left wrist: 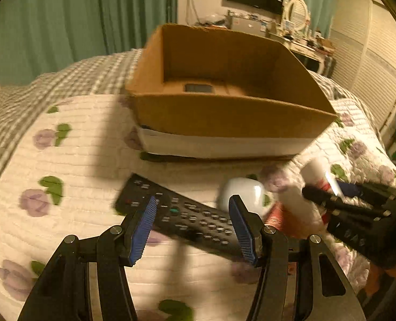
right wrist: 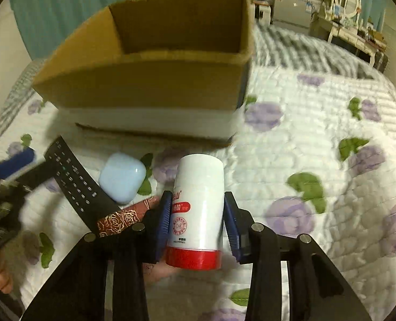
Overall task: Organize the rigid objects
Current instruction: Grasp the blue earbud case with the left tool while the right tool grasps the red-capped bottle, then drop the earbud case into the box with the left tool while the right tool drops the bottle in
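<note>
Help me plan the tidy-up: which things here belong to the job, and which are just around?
Job: cardboard box, black remote, white bottle, pale blue case, red patterned box.
Around: floral quilt, green curtains, dressing table.

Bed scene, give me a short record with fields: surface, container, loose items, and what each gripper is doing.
surface: floral quilt
container: open cardboard box, small dark item inside
loose items: black remote control, pale blue earbud case, red rose-patterned box
left gripper: open, straddling the remote control
right gripper: around the white red-capped bottle
</note>
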Demonstrator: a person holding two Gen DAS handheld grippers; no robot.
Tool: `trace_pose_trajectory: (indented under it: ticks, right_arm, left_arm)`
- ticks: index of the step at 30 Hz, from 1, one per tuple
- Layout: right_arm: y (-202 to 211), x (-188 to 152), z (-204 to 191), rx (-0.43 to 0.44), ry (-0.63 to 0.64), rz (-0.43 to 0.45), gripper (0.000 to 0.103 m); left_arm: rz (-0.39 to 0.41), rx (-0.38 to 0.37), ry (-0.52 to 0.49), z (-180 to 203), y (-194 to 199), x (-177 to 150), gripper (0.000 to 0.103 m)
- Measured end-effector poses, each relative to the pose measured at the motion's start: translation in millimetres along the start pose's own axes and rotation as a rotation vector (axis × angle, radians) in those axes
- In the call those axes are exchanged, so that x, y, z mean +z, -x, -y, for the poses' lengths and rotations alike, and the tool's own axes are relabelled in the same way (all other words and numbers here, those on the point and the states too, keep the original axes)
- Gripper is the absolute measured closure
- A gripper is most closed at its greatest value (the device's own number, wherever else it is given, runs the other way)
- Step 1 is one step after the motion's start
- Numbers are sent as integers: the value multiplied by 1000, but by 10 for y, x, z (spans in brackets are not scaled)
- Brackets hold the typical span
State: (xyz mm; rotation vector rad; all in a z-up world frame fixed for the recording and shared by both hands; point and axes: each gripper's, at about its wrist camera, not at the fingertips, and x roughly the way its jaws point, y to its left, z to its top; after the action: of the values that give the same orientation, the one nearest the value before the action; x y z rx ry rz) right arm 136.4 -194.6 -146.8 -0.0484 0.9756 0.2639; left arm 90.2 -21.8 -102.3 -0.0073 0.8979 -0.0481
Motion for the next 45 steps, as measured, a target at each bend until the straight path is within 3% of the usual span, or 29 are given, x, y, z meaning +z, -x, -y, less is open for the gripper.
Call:
trace_pose_trajectory:
  ticks: [4,9,13,17,24,31,36,41,45]
  right_arm:
    - [180,64,90,-20,4,51,66]
    - [187,84,191,5,-19,46,66]
    - [152,143,208,20,-23,33,66]
    - [132,124,208,31,-23,30,66]
    - [206,111,160,26,-10,53,66]
    - [633,199,85,32,16,136,66]
    - [1049,452,79,47,41,220,66]
    - [1280,839,56,64,68,293,66]
    - [1269,1234,49,85,92,336,66]
  left_arm:
    - [-38,-42,-48,216,-173,13,44]
    - [-87,-67,-87,437,-485,59,44]
    - [-104,-30,-103,495,-700,70,44]
    - [-86,-42,-109,481,-738,53,49]
    - [-48,-63,-111,454,-459,8,52]
    - [93,-95,-87,355,388,159,52]
    - [184,-89,-88,360,803,506,52]
    - [224,-77,-74,297,859,1020,52]
    - [209,-68,-82,339,575,1337,52]
